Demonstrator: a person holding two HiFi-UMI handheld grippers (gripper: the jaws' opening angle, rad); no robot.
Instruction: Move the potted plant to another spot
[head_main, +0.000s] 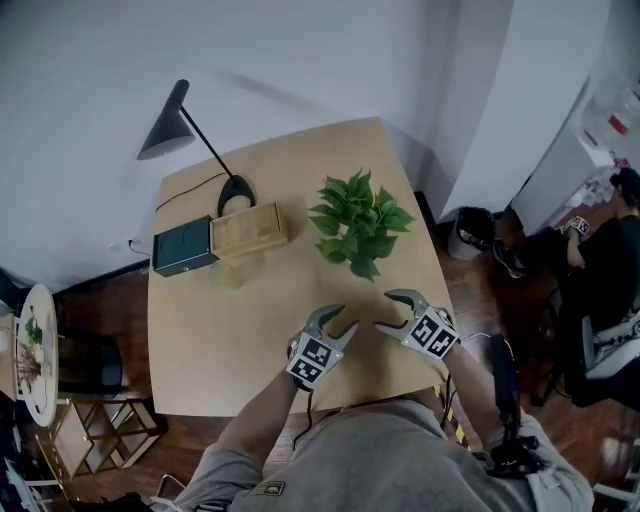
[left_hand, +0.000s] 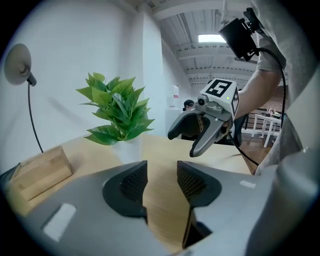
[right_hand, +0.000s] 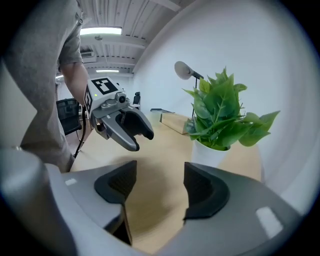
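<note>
The potted plant (head_main: 358, 222) stands upright on the far right part of the wooden table (head_main: 225, 340); its leaves hide the pot from above. Its white pot (right_hand: 210, 152) shows in the right gripper view, and the green leaves (left_hand: 117, 112) in the left gripper view. My left gripper (head_main: 343, 318) (left_hand: 161, 182) hovers over the table on the near side of the plant, open with only a narrow gap and nothing between the pads. My right gripper (head_main: 385, 311) (right_hand: 159, 187) is beside it on the right, open wider and empty. Neither touches the plant.
A black desk lamp (head_main: 190, 140), a wooden box (head_main: 250, 230) and a dark green box (head_main: 182, 250) sit at the table's far left. A dark bin (head_main: 468, 232) stands on the floor at the right, with a seated person (head_main: 610, 260) beyond. A small side table (head_main: 35, 350) stands at the left.
</note>
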